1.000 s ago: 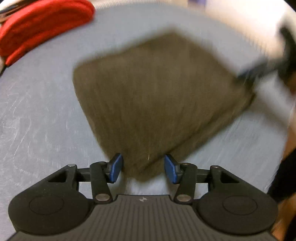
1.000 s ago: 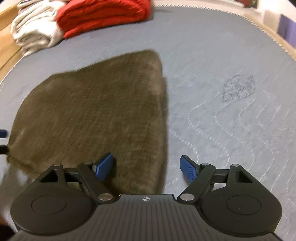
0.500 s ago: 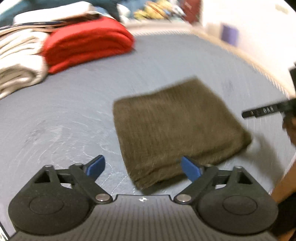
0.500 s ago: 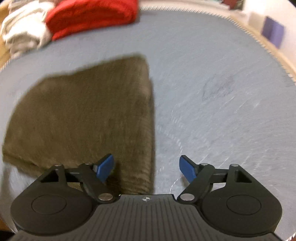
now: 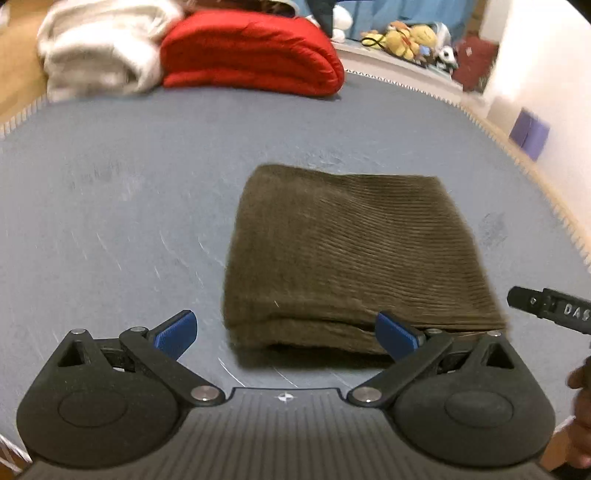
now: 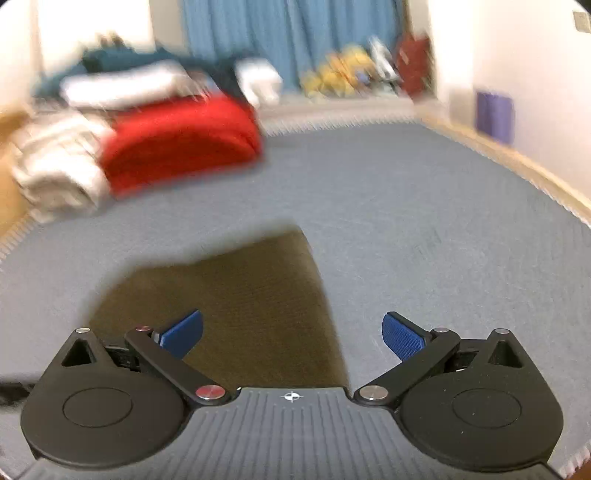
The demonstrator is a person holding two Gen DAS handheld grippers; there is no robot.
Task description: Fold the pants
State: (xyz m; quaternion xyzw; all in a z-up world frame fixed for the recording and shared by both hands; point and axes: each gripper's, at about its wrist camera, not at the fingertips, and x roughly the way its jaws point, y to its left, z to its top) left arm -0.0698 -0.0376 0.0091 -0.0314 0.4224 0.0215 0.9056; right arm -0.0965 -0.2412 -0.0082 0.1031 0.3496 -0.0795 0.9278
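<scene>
A home bedroom: a grey mattress (image 5: 147, 177) with folded blankets (image 5: 251, 51) at its far edge, blue curtains (image 6: 288, 40) and soft toys (image 5: 406, 35) beyond.

My left gripper (image 5: 286, 334) is above the grey mat (image 5: 110, 221), jaws opening wide, nothing between them. Folded brown pants (image 5: 351, 258) lie flat just past the fingertips. Right gripper (image 5: 546, 308) pokes in at the right edge; I can't read its jaws. Red bundle (image 5: 251, 51) and white bundle (image 5: 99, 48) sit touching at the far edge.
</scene>
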